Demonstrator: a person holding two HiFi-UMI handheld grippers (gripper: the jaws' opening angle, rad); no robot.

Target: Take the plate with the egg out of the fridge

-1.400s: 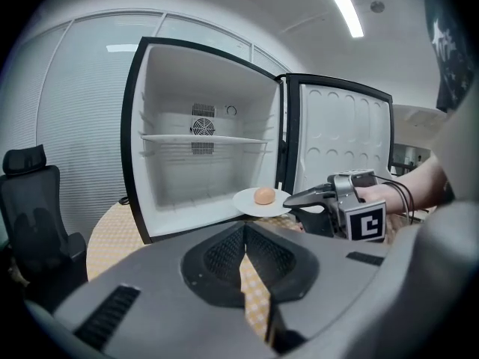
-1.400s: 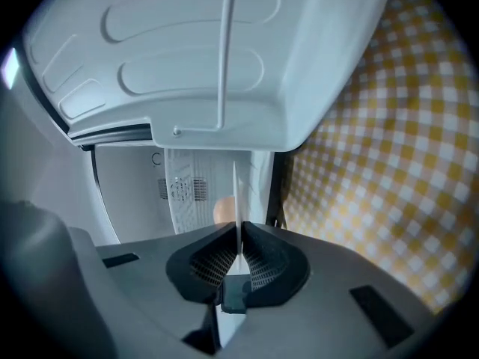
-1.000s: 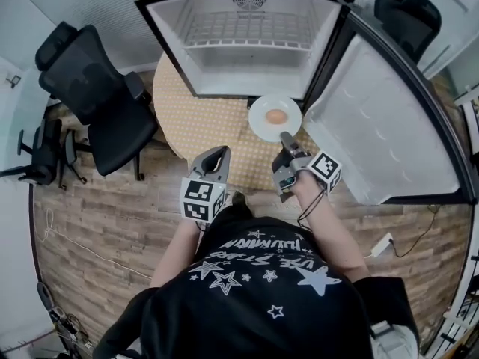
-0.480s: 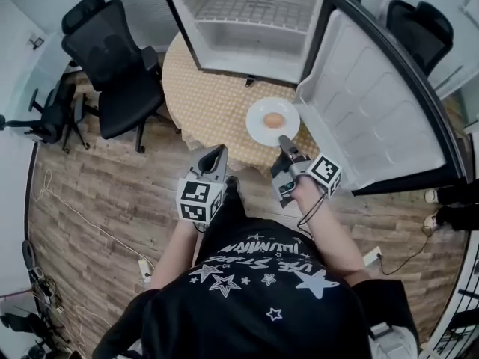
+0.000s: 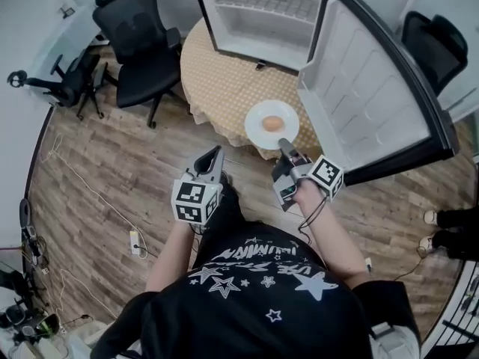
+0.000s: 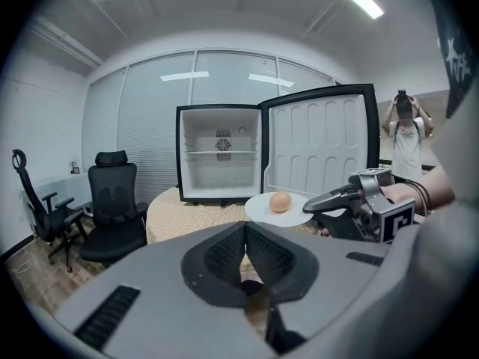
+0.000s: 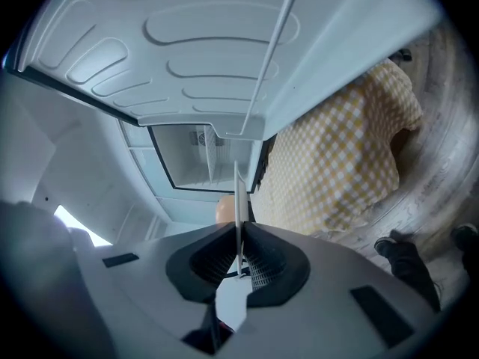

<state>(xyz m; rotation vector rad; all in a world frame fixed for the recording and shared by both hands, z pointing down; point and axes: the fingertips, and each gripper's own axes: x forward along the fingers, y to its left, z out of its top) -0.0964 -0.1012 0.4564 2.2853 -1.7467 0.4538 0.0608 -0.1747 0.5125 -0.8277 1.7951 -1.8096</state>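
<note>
A white plate (image 5: 261, 128) carrying a brown egg (image 5: 273, 123) hangs in the air over the near edge of the round table, outside the open fridge (image 5: 258, 21). My right gripper (image 5: 286, 148) is shut on the plate's near rim. In the right gripper view the plate (image 7: 238, 189) shows edge-on as a thin white line between the pads, with the egg (image 7: 224, 209) behind it. My left gripper (image 5: 218, 152) floats left of the plate, shut and empty. From the left gripper view, the plate (image 6: 263, 209), egg (image 6: 280, 201) and right gripper (image 6: 323, 199) appear ahead to the right.
The fridge door (image 5: 367, 88) stands wide open on the right. The table (image 5: 217, 73) has a yellow checked cloth. Black office chairs (image 5: 138, 32) stand at the left and another (image 5: 438, 40) at the far right. Cables lie on the wooden floor (image 5: 97, 193). A person (image 6: 405, 137) stands in the background.
Both grippers and the plate with the egg have drawn back from the fridge. The fridge and table have slid toward the top of the head view. More floor shows.
</note>
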